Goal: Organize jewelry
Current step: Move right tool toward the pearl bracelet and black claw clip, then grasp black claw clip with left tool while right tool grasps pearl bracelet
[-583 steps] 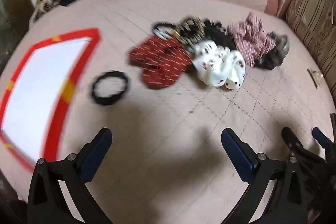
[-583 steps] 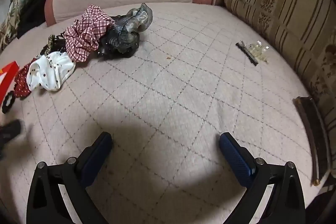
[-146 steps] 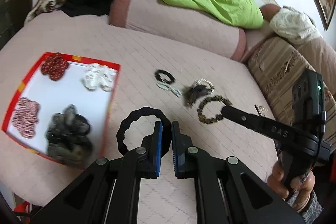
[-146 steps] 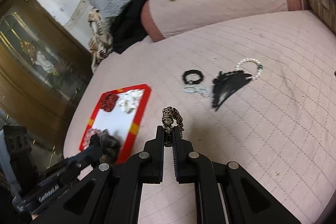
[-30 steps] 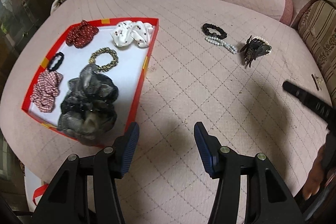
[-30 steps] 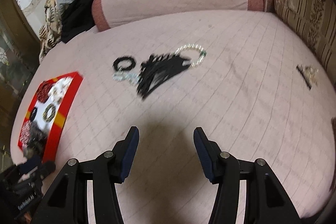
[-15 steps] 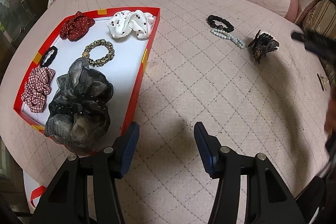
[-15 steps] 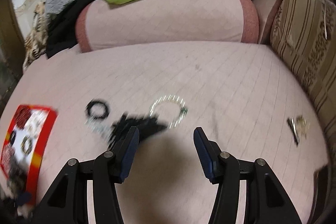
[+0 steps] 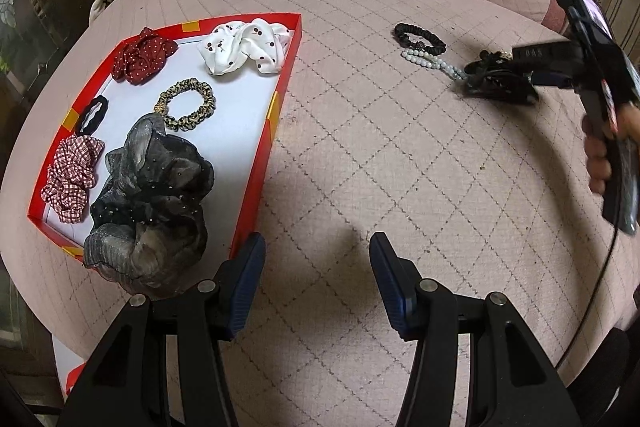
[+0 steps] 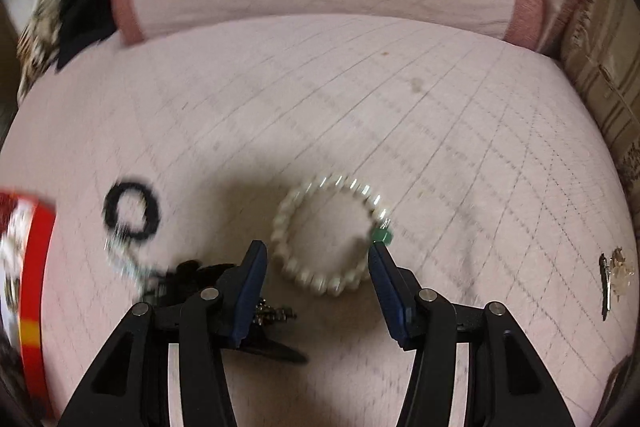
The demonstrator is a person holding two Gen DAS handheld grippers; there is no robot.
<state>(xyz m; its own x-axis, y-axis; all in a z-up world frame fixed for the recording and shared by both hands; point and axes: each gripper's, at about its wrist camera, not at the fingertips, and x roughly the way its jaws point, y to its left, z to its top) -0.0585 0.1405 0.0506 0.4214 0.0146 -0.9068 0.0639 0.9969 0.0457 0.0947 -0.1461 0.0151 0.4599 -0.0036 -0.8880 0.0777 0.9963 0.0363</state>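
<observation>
Right gripper jaws spread wide, low over pink quilted cushion, pearl bracelet lying flat between the fingertips, not gripped; green bead on bracelet just beside the right fingertip. Black hair claw sits just left of bracelet, partly under the left finger. Farther left of bracelet: pale bead strand, blurred, then black scrunchie touching it. Red tray at far left of bracelet, well apart. Small clip far right of bracelet.

Left gripper jaws also wide, holding nothing, hovering over bare cushion just beside the tray's near right edge. Tray holds grey scrunchie, checked scrunchie, leopard hair tie, small black hair tie, red dotted scrunchie, white cherry scrunchie.
</observation>
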